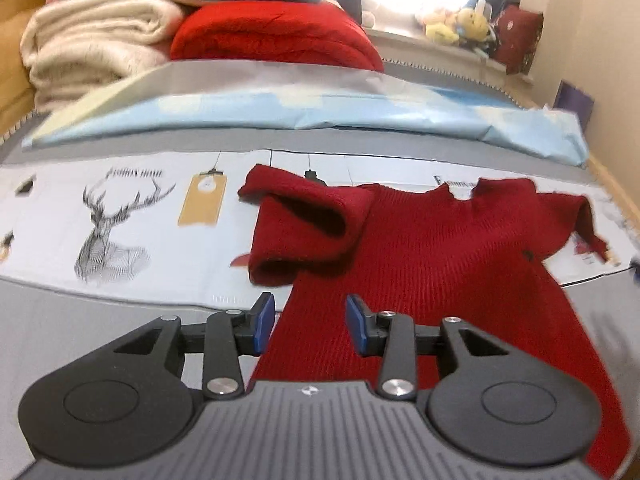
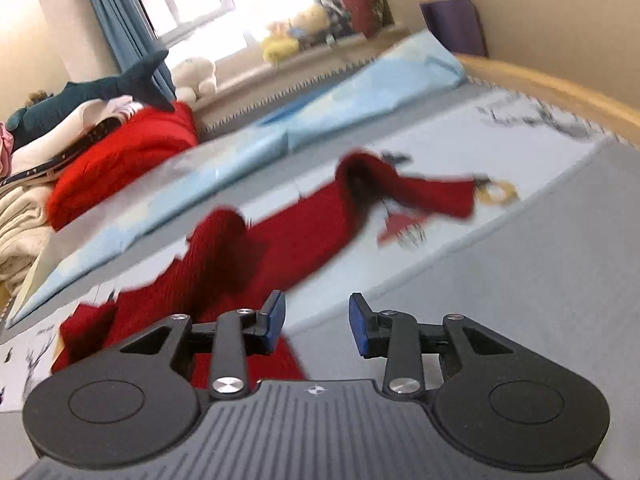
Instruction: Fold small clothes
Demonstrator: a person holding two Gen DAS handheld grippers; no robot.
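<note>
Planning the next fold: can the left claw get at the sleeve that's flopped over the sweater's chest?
Probably yes. The left claw is open and empty above the red sweater; the folded-over sleeve lies just ahead of it, with nothing between them.

Red sweater (image 1: 432,240): ribbed knit cloth, matt. Printed sheet (image 1: 120,216): smooth cloth. Cream blanket (image 1: 84,48): fuzzy, thick pile. Left gripper (image 1: 310,322): matt black plastic, blue rubbery pads (image 1: 264,322), shiny metal rivets. Bed frame (image 2: 560,88): smooth pale wood.
</note>
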